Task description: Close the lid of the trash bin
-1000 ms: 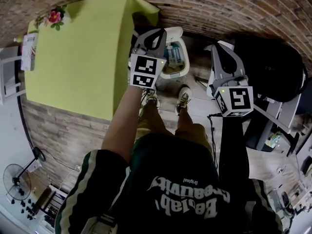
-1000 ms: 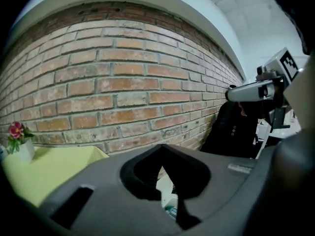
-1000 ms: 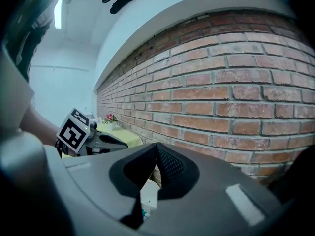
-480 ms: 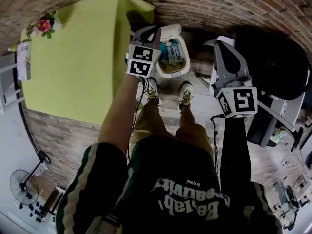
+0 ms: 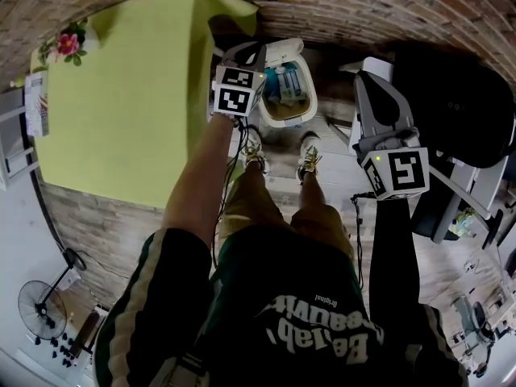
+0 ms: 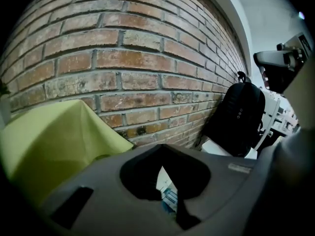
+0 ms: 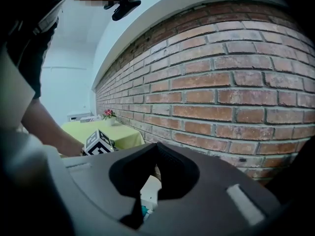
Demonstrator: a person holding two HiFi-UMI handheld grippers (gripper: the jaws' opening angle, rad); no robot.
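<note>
The cream trash bin [image 5: 299,117] stands on the floor by the brick wall, with blue and white rubbish inside. Its lid [image 5: 285,52] is up and leans back toward the wall. My left gripper [image 5: 255,49] is shut and empty, just left of the bin's rim at lid height. A sliver of the bin [image 6: 166,187] shows past that gripper [image 6: 160,149] in the left gripper view. My right gripper [image 5: 364,65] is shut and empty, well to the right of the bin. In the right gripper view, part of the bin [image 7: 148,190] appears below the shut gripper [image 7: 156,145].
A table with a yellow-green cloth [image 5: 129,95] fills the left, its corner close to the bin, with flowers [image 5: 68,43] at the far edge. A black backpack [image 5: 451,95] sits at the right by the wall [image 5: 363,6]. The person's shoes [image 5: 308,156] stand just before the bin.
My left gripper has moved forward and away from me, up alongside the bin's left rim toward the lid. The right gripper has barely moved.
</note>
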